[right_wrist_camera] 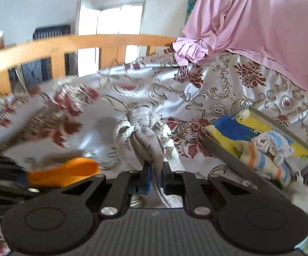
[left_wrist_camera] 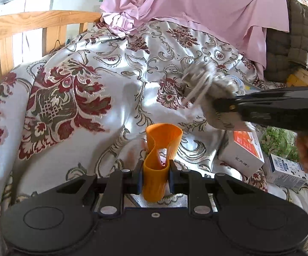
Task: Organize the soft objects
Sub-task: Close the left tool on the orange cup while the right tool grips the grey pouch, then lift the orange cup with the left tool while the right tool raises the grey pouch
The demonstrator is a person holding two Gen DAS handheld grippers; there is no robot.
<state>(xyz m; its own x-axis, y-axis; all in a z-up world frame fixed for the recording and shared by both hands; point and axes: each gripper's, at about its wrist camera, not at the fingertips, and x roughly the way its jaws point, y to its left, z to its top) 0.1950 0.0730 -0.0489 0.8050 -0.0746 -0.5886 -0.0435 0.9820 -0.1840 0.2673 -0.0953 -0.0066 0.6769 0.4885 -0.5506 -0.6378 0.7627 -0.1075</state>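
My left gripper point(left_wrist_camera: 155, 171) is shut on a soft orange cup point(left_wrist_camera: 160, 149), squeezing its base so it folds; it is held above the patterned bedspread point(left_wrist_camera: 79, 81). The cup also shows blurred at the left of the right wrist view point(right_wrist_camera: 66, 171). My right gripper point(right_wrist_camera: 155, 176) is shut on a grey woven cloth bag with white rope cords point(right_wrist_camera: 147, 128), held above the bed. In the left wrist view that bag point(left_wrist_camera: 209, 83) hangs blurred from the right gripper point(left_wrist_camera: 218, 106) at the right.
A grey tray point(right_wrist_camera: 222, 147) at the right holds folded blue-yellow and striped cloths point(right_wrist_camera: 260, 149). White and orange boxes point(left_wrist_camera: 243, 151) and a small printed carton point(left_wrist_camera: 286, 170) lie on the bed. A pink sheet point(left_wrist_camera: 196, 4) drapes behind; a wooden rail point(left_wrist_camera: 26, 21) is at the left.
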